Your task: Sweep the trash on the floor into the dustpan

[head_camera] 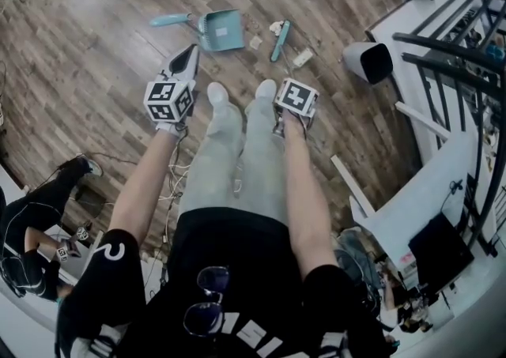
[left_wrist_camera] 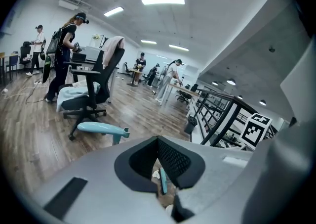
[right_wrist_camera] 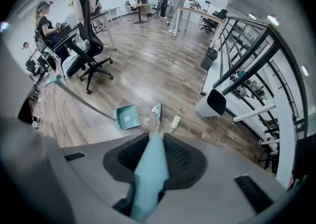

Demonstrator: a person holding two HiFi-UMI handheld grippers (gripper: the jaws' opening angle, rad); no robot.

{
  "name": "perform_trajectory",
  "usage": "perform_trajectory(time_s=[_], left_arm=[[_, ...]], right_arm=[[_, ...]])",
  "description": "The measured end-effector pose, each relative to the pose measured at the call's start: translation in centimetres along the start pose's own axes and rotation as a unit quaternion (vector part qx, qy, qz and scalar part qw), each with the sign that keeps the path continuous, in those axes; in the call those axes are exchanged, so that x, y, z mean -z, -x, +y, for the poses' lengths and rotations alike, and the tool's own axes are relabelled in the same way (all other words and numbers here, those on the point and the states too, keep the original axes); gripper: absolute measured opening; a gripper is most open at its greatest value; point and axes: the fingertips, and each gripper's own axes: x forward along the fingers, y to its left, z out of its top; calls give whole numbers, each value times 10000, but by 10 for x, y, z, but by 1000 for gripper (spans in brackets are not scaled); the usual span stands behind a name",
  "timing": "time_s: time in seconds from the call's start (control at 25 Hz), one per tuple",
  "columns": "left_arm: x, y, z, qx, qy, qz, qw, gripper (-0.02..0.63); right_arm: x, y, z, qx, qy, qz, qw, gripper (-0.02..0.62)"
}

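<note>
Wood-plank floor [head_camera: 95,72], trash scraps [head_camera: 254,43] between dustpan [head_camera: 221,30] and broom head [head_camera: 280,40]; right gripper [right_wrist_camera: 153,138] clamped on broom handle [right_wrist_camera: 148,178]; left gripper [left_wrist_camera: 158,140] closed, empty; unsteadied dustpan may skid when swept against.

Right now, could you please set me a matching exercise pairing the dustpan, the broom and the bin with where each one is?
Things:
1. dustpan
2. broom
3. white bin

Places:
A. handle held in the right gripper's jaws
B. on the floor beside the black railing
C. on the floor, left of the paper scraps in the head view

Pairs: 1-C, 2-A, 3-B
</note>
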Motion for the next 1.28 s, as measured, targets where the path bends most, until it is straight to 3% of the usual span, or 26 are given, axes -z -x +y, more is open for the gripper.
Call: perform_trajectory(time_s=[0.4, 0.44, 0.56, 0.6, 0.8, 1.08, 1.28], left_arm=[[-10, 6, 29, -83, 104, -32, 9999, -2], [-10, 7, 32, -102, 117, -32, 9999, -2], [-10, 11, 40, -146, 159, -36, 9998, -2], [-10, 12, 42, -156, 172, -39, 9997, -2], [-13, 18, 51, -195, 207, -70, 9996, -2], [-18, 24, 45, -151, 173, -67, 9997, -2], [-48, 34, 25, 21, 25, -154, 9999, -2]], right_arm=[[-8, 12, 75, -456, 323, 64, 9984, 84], [-11, 13, 88, -664, 362, 38, 9971, 84], [-22, 20, 144, -1799, 327, -180, 9830, 84], [-24, 23, 154, -1958, 390, -211, 9796, 84], [-32, 32, 160, -1940, 676, -199, 9785, 84], [-32, 44, 142, -1896, 388, -341, 9805, 84], [-39, 76, 102, -1523, 290, -550, 9864, 84]])
